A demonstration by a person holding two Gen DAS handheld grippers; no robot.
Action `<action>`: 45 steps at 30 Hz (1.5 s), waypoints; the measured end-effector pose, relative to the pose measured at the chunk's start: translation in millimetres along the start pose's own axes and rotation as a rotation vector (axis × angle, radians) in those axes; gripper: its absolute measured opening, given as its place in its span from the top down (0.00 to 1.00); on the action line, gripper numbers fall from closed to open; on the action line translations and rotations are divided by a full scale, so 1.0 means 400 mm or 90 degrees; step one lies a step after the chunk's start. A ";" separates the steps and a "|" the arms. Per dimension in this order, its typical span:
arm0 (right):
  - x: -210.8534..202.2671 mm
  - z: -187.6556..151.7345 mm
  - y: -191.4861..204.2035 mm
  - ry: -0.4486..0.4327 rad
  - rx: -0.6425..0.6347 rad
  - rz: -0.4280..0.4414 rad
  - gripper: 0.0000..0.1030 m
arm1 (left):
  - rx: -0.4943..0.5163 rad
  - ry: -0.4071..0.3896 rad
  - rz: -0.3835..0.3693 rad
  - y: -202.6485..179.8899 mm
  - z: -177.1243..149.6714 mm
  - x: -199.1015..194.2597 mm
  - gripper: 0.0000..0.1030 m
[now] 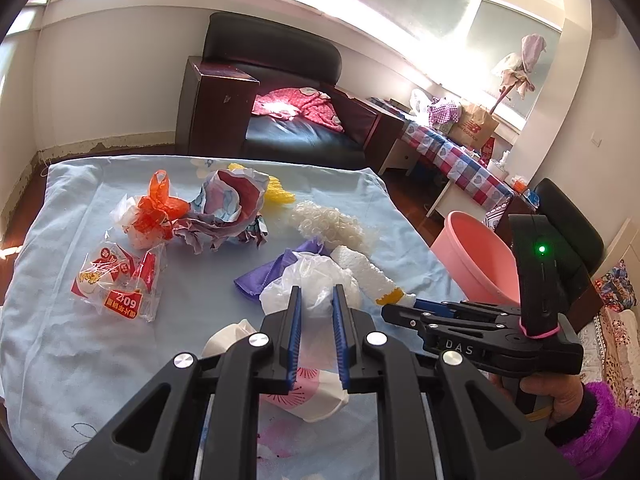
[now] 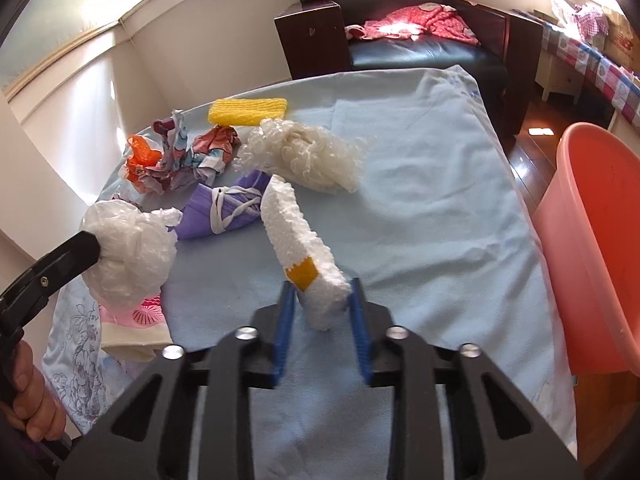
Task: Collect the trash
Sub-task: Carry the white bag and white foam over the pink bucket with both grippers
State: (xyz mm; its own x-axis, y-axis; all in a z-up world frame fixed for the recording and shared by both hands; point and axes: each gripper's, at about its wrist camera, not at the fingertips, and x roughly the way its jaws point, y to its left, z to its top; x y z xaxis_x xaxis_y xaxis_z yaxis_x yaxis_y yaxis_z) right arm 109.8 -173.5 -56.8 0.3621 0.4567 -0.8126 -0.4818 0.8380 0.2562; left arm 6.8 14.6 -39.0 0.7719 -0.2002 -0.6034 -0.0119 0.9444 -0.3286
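Foam roll between right tool pads

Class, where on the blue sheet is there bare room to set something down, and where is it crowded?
Free: the blue sheet between the white foam roll and pink bucket. Crowded: the far-left trash around the crumpled paper.

Each camera sits just behind its own fingers, tilted down over the blue-covered table, close in. The left view faces the armchair, with the pink tub off to its right. Both views share the litter ahead (and each other's tool).
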 end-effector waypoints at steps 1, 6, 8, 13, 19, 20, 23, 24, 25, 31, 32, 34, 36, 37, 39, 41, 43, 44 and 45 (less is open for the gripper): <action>-0.009 -0.004 -0.001 -0.009 0.003 0.003 0.76 | 0.001 -0.001 -0.001 -0.001 -0.001 -0.002 0.87; -0.069 -0.025 -0.004 -0.047 0.017 0.017 0.76 | 0.004 -0.003 -0.006 -0.013 0.000 -0.004 0.87; -0.098 -0.034 -0.008 -0.061 0.021 0.021 0.76 | 0.009 -0.005 -0.007 -0.023 -0.003 -0.006 0.87; -0.180 -0.066 -0.045 -0.097 0.047 0.022 0.76 | 0.019 -0.009 -0.017 -0.057 -0.003 -0.008 0.87; -0.257 -0.097 -0.105 -0.131 0.089 0.005 0.76 | 0.028 -0.022 -0.031 -0.101 -0.002 -0.012 0.87; -0.265 -0.101 -0.112 -0.136 0.093 0.003 0.76 | 0.031 -0.026 -0.033 -0.109 -0.001 -0.014 0.87; -0.299 -0.110 -0.138 -0.155 0.106 -0.006 0.76 | 0.039 -0.038 -0.039 -0.134 0.003 -0.020 0.86; -0.306 -0.113 -0.143 -0.159 0.109 -0.010 0.76 | 0.042 -0.043 -0.041 -0.143 0.007 -0.022 0.87; -0.316 -0.117 -0.149 -0.164 0.113 -0.015 0.76 | 0.046 -0.049 -0.044 -0.154 0.011 -0.024 0.87; -0.364 -0.125 -0.196 -0.194 0.139 -0.041 0.76 | 0.065 -0.076 -0.059 -0.214 0.030 -0.033 0.86; -0.367 -0.125 -0.203 -0.197 0.143 -0.041 0.76 | 0.066 -0.078 -0.063 -0.223 0.033 -0.034 0.86; -0.377 -0.127 -0.216 -0.205 0.153 -0.046 0.76 | 0.071 -0.081 -0.071 -0.243 0.034 -0.034 0.86; -0.385 -0.129 -0.226 -0.211 0.158 -0.052 0.76 | 0.082 -0.083 -0.077 -0.264 0.038 -0.032 0.86; -0.391 -0.131 -0.232 -0.214 0.161 -0.055 0.76 | 0.086 -0.084 -0.079 -0.273 0.041 -0.030 0.86; -0.398 -0.135 -0.239 -0.220 0.168 -0.059 0.76 | 0.094 -0.086 -0.086 -0.292 0.047 -0.028 0.86; -0.402 -0.138 -0.246 -0.224 0.172 -0.064 0.76 | 0.101 -0.088 -0.092 -0.310 0.052 -0.024 0.86; -0.405 -0.140 -0.256 -0.228 0.179 -0.069 0.76 | 0.107 -0.089 -0.097 -0.328 0.058 -0.017 0.86; -0.408 -0.141 -0.262 -0.230 0.183 -0.071 0.76 | 0.110 -0.089 -0.101 -0.335 0.060 -0.012 0.86; -0.409 -0.142 -0.267 -0.232 0.187 -0.073 0.76 | 0.112 -0.089 -0.103 -0.342 0.063 -0.009 0.86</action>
State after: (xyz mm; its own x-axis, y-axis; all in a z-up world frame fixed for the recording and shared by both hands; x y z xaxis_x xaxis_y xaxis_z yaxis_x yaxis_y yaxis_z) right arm 56.7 -354.9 19.0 0.6809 0.3878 -0.6213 -0.1956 0.9138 0.3561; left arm 21.6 -107.3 26.7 0.8352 -0.3262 -0.4427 0.2206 0.9362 -0.2737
